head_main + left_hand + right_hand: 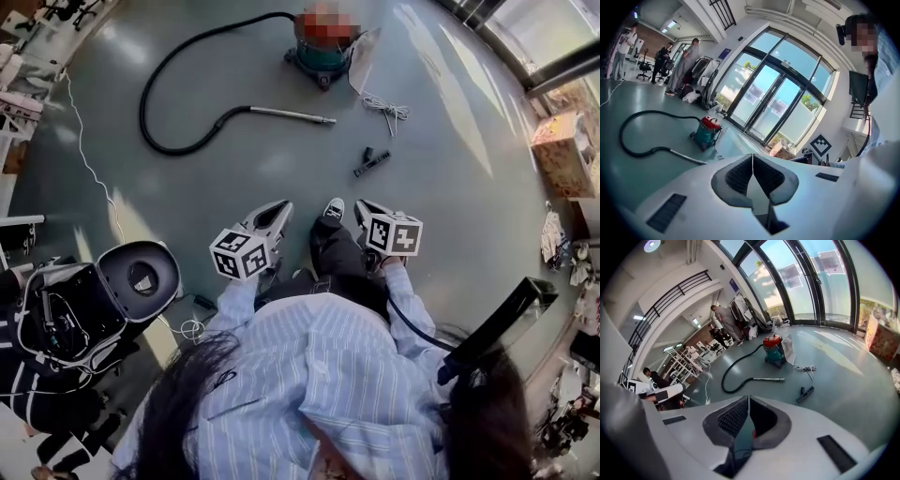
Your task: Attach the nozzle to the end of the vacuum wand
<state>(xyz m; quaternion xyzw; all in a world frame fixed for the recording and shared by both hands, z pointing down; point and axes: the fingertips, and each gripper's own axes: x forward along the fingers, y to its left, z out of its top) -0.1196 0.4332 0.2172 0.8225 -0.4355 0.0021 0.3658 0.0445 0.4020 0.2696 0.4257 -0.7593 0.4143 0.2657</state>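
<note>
Approach stage, seen from above. I hold both tools low in front of my body, and neither carries anything. The left gripper (pixel 279 210) has its jaws pressed pad to pad with no gap, and the right gripper (pixel 362 206) is likewise closed on nothing. Both point forward over the floor (pixel 234 178) toward the work, which lies well apart from me, so nothing can be gripped from here. The nozzle (pixel 372 163), a small dark piece, lies flat on the floor ahead of my shoe (pixel 333 208) and toward my right side, so I judge it falls to the right gripper. The wand (pixel 291 115), a pale metal tube, lies farther off. Its open end points toward the nozzle's side and stops near it without touching. Its other end joins the black hose (pixel 155 94), which loops round to the teal canister (pixel 323 58). A bundled power cord (pixel 386 108) lies just beyond the wand's open end, clear of the nozzle. Judged next step: get within reach, open the jaws, lift the nozzle with one tool and steady the wand's free end with the other, since a tube lying loose would likely slide when pushed.
</note>
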